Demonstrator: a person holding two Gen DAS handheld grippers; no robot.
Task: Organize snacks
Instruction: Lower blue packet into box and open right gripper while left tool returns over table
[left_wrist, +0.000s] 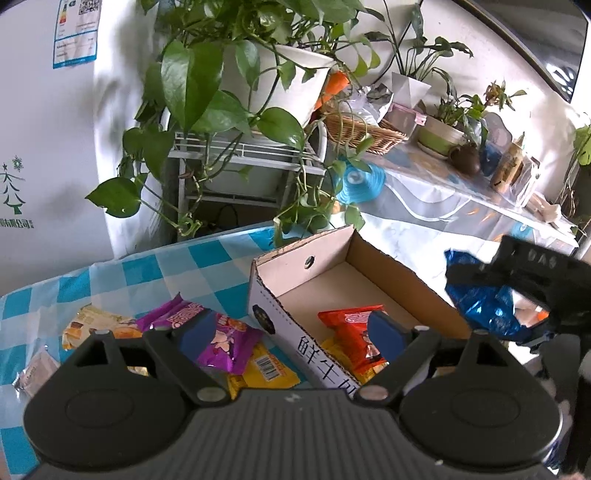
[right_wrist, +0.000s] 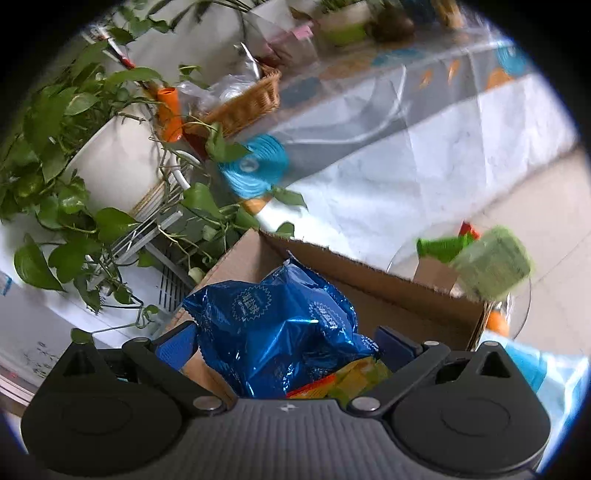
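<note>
An open cardboard box (left_wrist: 266, 295) stands on the blue-checked tablecloth (left_wrist: 122, 269). A red snack packet (left_wrist: 354, 328) and a yellow one lie inside it. My left gripper (left_wrist: 291, 332) is open and empty, straddling the box's near corner. A purple packet (left_wrist: 225, 339) and a yellow barcode packet (left_wrist: 266, 369) lie just left of the box. My right gripper (right_wrist: 286, 343) holds a crinkled blue foil packet (right_wrist: 280, 325) between its fingers above the box (right_wrist: 406, 284); it also shows in the left wrist view (left_wrist: 484, 306) at the right.
More packets (left_wrist: 88, 325) lie at the table's left. A large potted plant (left_wrist: 258, 81) on a white rack stands behind. A second table with a wicker basket (left_wrist: 362, 129), pots and bottles runs to the right. A blurred green object (right_wrist: 491, 266) sits beyond the box.
</note>
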